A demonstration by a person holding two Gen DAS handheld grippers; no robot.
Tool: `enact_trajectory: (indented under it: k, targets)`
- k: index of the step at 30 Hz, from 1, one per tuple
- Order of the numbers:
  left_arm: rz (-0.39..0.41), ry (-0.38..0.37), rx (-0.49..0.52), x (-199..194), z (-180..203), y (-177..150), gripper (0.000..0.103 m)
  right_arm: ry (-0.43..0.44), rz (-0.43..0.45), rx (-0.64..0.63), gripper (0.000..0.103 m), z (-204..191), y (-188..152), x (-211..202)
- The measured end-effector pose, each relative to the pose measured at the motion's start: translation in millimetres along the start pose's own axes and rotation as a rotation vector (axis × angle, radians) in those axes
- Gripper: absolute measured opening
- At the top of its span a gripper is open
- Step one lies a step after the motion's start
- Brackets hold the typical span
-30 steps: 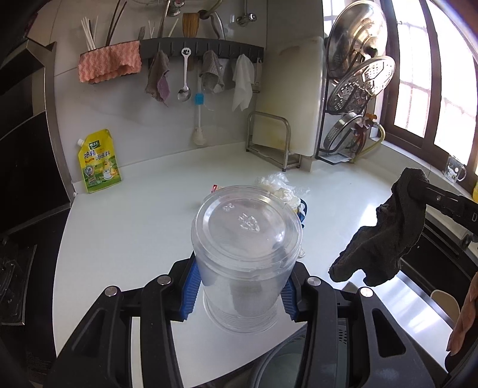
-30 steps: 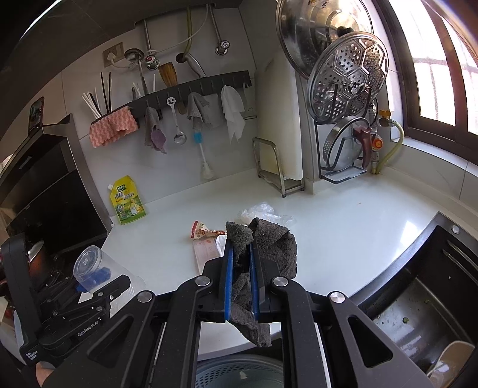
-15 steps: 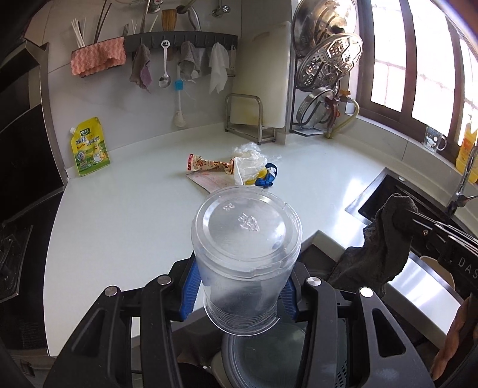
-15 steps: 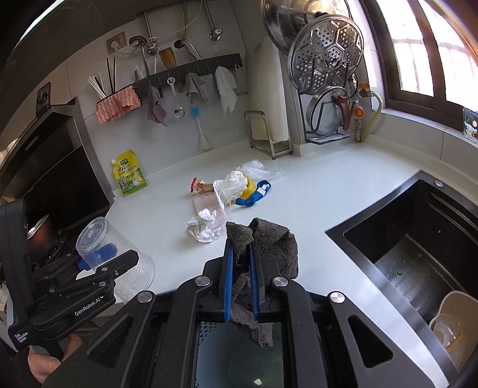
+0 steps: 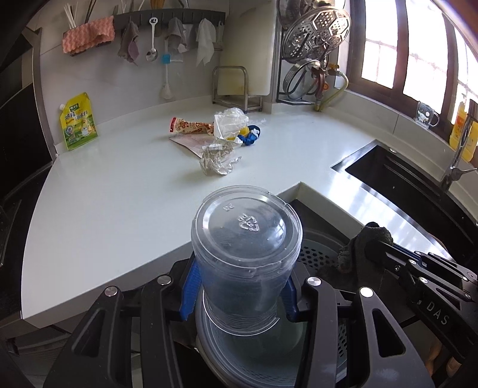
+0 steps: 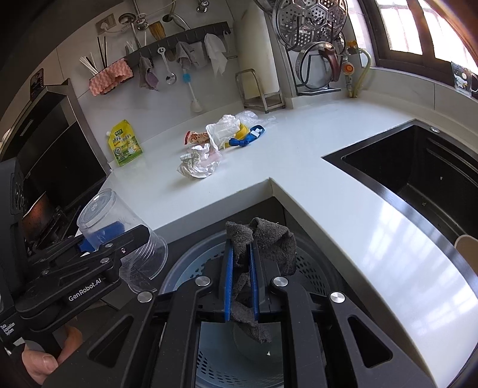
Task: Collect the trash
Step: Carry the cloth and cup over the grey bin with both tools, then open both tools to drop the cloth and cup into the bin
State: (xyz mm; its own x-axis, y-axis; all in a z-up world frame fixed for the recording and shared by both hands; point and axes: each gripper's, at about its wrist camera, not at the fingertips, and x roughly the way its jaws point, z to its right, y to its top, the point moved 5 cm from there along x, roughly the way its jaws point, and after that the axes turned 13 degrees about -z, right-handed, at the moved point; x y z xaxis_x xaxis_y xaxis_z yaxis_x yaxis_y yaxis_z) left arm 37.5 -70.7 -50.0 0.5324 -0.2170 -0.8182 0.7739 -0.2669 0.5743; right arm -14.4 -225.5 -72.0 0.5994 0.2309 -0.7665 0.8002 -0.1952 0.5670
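My left gripper [image 5: 239, 294] is shut on a clear plastic cup [image 5: 246, 238], held base-forward over a grey perforated trash bin [image 5: 322, 253] below the counter edge. The cup [image 6: 119, 226] and left gripper [image 6: 98, 238] also show in the right wrist view. My right gripper [image 6: 239, 253] is shut on a dark grey rag [image 6: 266, 238], held over the bin [image 6: 191, 268]. The rag [image 5: 364, 244] shows at the right in the left wrist view. Crumpled paper [image 5: 218, 159], a snack wrapper [image 5: 191, 128], a white plastic bag [image 5: 228, 122] and blue-yellow scraps [image 5: 249, 135] lie on the white counter [image 5: 119, 194].
A black sink [image 6: 418, 173] is set into the counter at the right. A yellow-green refill pouch [image 5: 78, 121] leans on the back wall. A rail of hanging cloths and utensils [image 5: 167, 18], a cutting board rack [image 5: 239, 86] and a lid rack [image 5: 313, 50] stand behind.
Both grippers have pulled back from the counter and dropped lower, over the bin, with the cup and rag still held. More of the counter trash has come into view.
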Motion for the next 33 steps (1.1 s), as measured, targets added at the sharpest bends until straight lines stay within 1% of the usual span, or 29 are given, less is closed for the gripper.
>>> enact_trajectory:
  k: [7, 16, 20, 29, 33]
  targets:
    - [-0.05, -0.005, 0.0, 21, 6, -13, 0.045, -0.003, -0.037, 0.04, 0.01, 12, -19, 13]
    - [-0.123, -0.014, -0.015, 47, 4, -23, 0.045, -0.02, -0.068, 0.024, 0.01, 11, -26, 26]
    - [-0.142, -0.015, -0.016, 54, 4, -27, 0.045, -0.017, -0.087, 0.019, 0.01, 10, -29, 34]
    - [-0.168, -0.02, -0.016, 62, 4, -29, 0.05, -0.02, -0.122, 0.021, 0.01, 12, -34, 46]
    - [-0.177, -0.027, -0.018, 64, 4, -31, 0.05, -0.02, -0.132, 0.025, 0.01, 13, -35, 49]
